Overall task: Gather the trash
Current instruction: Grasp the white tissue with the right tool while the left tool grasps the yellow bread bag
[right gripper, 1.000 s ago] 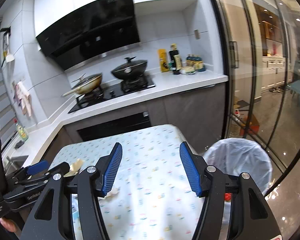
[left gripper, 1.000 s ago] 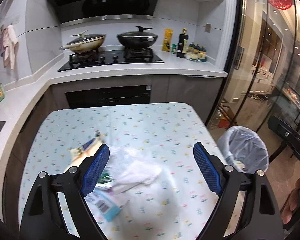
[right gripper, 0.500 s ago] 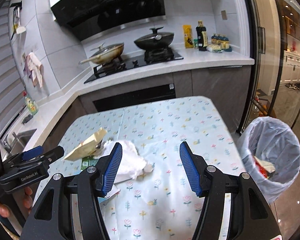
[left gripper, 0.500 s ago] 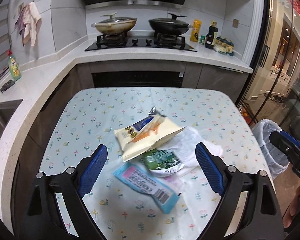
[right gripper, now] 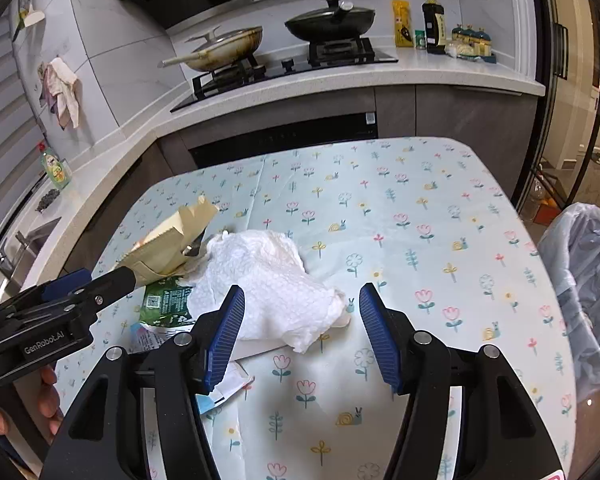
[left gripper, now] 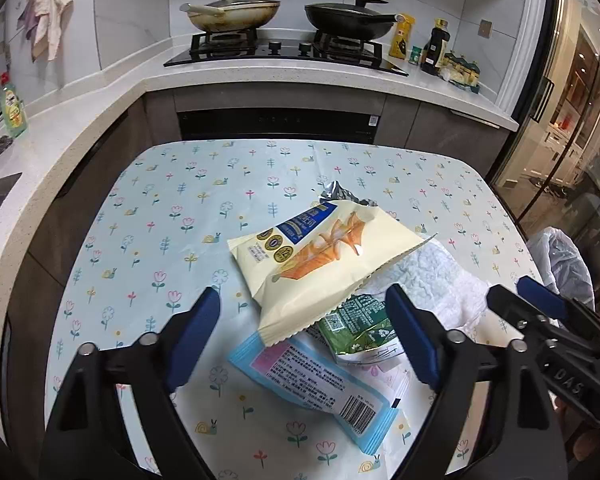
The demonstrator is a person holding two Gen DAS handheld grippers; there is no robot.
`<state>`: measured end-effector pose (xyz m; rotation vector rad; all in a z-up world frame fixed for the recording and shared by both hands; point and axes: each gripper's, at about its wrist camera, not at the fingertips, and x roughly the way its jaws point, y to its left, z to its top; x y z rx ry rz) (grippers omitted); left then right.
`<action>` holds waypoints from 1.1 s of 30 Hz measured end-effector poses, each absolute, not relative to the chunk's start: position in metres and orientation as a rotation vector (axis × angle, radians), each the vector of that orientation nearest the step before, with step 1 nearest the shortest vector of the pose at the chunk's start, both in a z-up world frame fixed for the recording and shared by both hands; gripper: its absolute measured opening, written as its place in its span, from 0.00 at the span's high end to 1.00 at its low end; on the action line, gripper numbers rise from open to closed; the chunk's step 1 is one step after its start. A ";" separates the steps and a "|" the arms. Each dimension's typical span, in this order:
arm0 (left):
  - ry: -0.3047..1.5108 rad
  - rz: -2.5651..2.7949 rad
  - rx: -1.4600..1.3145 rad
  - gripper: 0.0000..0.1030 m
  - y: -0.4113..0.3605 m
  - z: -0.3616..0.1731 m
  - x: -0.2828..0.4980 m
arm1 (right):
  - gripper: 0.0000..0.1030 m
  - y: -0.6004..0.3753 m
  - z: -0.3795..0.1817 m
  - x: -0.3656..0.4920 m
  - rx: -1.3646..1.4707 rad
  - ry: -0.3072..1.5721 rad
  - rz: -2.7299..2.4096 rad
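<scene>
Grippers, two, hand-held, both empty. Left gripper (left gripper: 300, 338): jaws apart and closing, straddling the pile without pressing on it. Right gripper (right gripper: 302, 330): jaws parted about midway, paper towel's near edge between them, untouched.

Trash pile, on the floral tablecloth (left gripper: 172, 216), listed near to far in the left wrist view:
- pale blue barcoded wrapper (left gripper: 320, 388), nearest, long axis running from 10 to 4 o'clock;
- green packet (left gripper: 356, 324), partly covered;
- cream snack bag (left gripper: 316, 256), on top, at 12 o'clock from the left jaws, long axis from 7 to 1 o'clock;
- crumpled paper towel (right gripper: 268, 280), at 12 o'clock from the right jaws.

Judgement: left hand nearer the wrappers, right nearer the towel.

Lined trash bin (right gripper: 584, 280), off the table edge at 3 o'clock. Stove with two pans (left gripper: 284, 20), far, 12 o'clock.
</scene>
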<state>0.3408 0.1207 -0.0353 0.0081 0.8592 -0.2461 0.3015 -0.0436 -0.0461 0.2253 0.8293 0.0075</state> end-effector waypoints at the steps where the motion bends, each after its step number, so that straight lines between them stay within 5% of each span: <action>1: 0.864 -0.255 0.013 0.36 0.119 -0.037 0.342 | 0.43 -0.042 -0.049 0.304 0.225 0.835 0.013; 5: 0.877 -0.287 0.014 0.51 0.116 -0.040 0.344 | 0.50 -0.038 -0.057 0.310 0.227 0.847 0.037; 10: 0.870 -0.312 0.023 0.76 0.111 -0.036 0.340 | 0.93 -0.039 -0.059 0.311 0.236 0.858 0.065; 13: 0.841 -0.308 0.049 0.81 0.107 -0.029 0.334 | 0.99 -0.042 -0.050 0.306 0.233 0.837 0.068; 21: 0.795 -0.326 0.029 0.86 0.100 0.001 0.317 | 0.99 -0.052 -0.018 0.289 0.216 0.789 0.078; 23: 0.788 -0.322 0.018 0.86 0.101 0.007 0.314 | 0.86 -0.049 -0.019 0.291 0.195 0.805 0.079; 25: 0.779 -0.309 0.009 0.86 0.102 0.012 0.311 | 0.54 -0.045 -0.024 0.291 0.182 0.810 0.079; 26: 0.778 -0.302 0.005 0.86 0.103 0.015 0.311 | 0.52 -0.042 -0.027 0.293 0.172 0.814 0.076; 32: 0.781 -0.281 -0.011 0.86 0.110 0.018 0.313 | 0.51 -0.030 -0.063 0.317 0.139 0.891 0.079; 33: 0.783 -0.278 -0.008 0.86 0.111 0.016 0.313 | 0.59 -0.029 -0.070 0.320 0.137 0.908 0.082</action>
